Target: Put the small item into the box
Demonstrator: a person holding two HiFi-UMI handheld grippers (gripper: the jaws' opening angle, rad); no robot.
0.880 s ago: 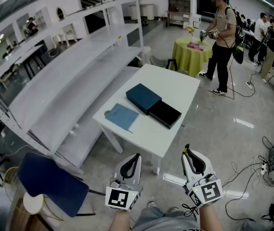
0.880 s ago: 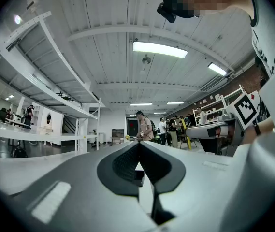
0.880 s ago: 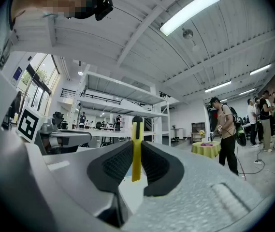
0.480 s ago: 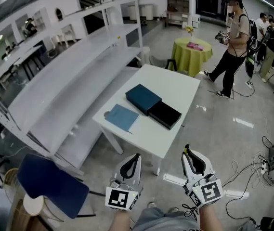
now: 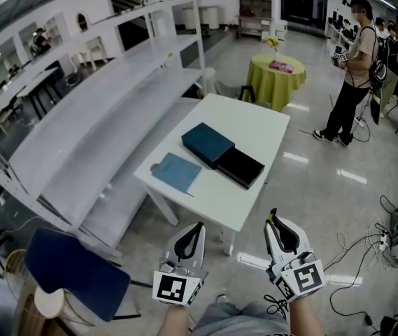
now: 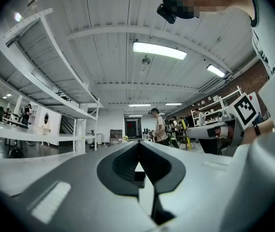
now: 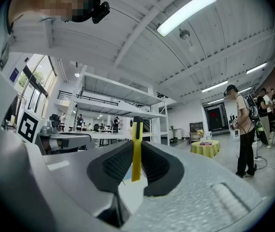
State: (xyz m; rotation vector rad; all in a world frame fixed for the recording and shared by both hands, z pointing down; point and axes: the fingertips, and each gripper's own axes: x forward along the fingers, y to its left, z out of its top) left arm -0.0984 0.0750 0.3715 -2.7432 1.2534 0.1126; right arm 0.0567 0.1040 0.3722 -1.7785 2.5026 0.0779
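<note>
Item (image 7: 136, 151), thin and yellow with a dark tip, pinched upright between the right fingers (image 7: 113, 166), low and close to the body. Right gripper (image 5: 274, 224) well short of the surface (image 5: 254, 124); left gripper (image 5: 197, 229) just beside it, its fingers (image 6: 120, 163) pressed together at the tips on nothing.

Ahead on the surface: a flat blue sheet (image 5: 177, 171) at the near left, then the teal box (image 5: 208, 143) with a black tray (image 5: 240, 166) touching its side. By the look of it, the carry to the box, hardly under way. To do it well: keep the pinch firm, travel forward over the near edge, and stop above the black tray, seemingly the open part, though not to be confirmed from here. Lower close before letting go, and tilt the item flat rather than dropping it on end. Bring the left gripper along to steady the tray if needed.

From the head view, the whole layout, but the item only as a yellow speck at the fingertips. In the right gripper view, the pinch plain, yet little of the surface. In the left gripper view, proof of nothing held there. Far beyond, a green table (image 5: 277, 75) and a standing person (image 5: 352, 75), clear of the path.
</note>
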